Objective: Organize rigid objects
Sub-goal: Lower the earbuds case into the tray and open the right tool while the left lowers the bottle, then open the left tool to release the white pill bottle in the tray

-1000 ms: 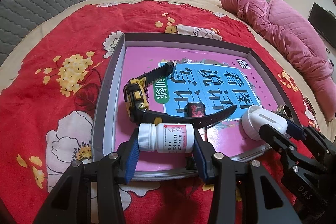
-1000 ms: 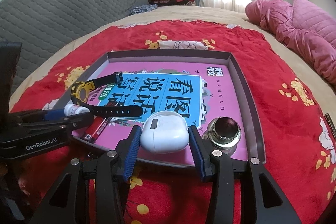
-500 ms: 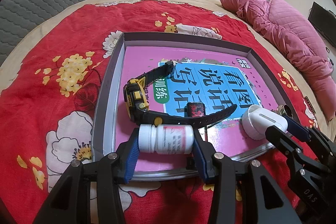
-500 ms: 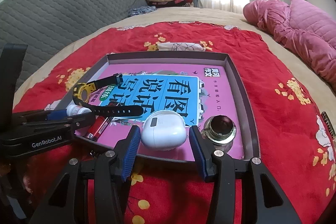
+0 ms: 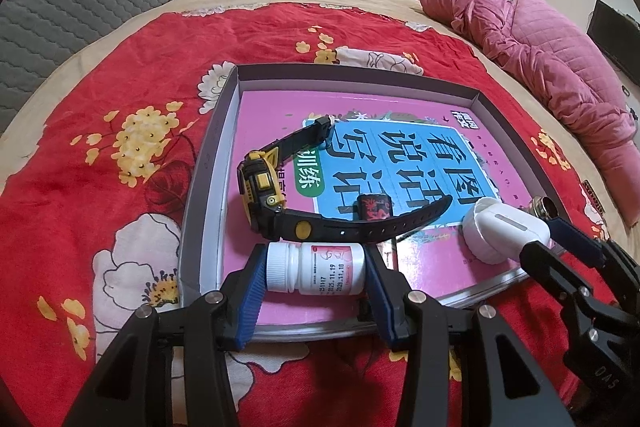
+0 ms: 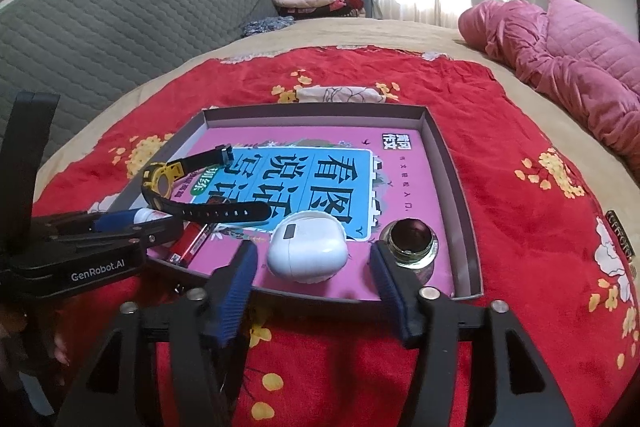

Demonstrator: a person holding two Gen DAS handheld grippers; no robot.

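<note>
Left wrist view: the left hand-held gripper has its blue pads pressed on both ends of the white pill bottle, which lies on its side at the near edge of the grey tray on the bed. Nothing here differs from a second ago — same clamp, same spot. Just behind the bottle lies the yellow-and-black watch, its strap running past a small red-and-black lighter on the pink book lining the tray. At the right, the right hand-held gripper frames the white earbud case.

Right wrist view: this is where the change is. The right hand-held gripper is opening; its pads, which hugged the earbud case a second ago, now stand clear on both sides, and the case rests on the book inside the tray, just left of a small glass jar. The case looks delivered, so that placement is probably done. The left hand-held gripper sits at the tray's left corner, the bottle barely showing — likely the next piece to be let go.
</note>
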